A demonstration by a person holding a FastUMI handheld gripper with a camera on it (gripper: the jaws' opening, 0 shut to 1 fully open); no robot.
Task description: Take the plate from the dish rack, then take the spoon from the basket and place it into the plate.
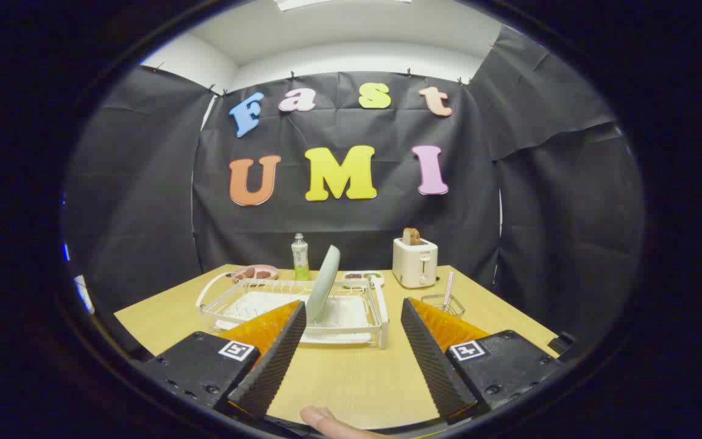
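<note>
Your gripper [351,317] is spread wide and empty, facing the plate [323,283] (upright in the dish rack [363,323], easy to pinch).

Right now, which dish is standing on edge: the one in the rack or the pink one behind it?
The pale green plate in the dish rack, just beyond the open gripper. The pink dish lies flat on the table.

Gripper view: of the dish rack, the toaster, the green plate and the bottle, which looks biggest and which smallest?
1. Dish rack, by far the widest.
2. Toaster and plate: look about alike, so no ranking; the plate stands nearer, on edge.
3. Bottle, smallest.
The open gripper hangs short of the rack.
</note>
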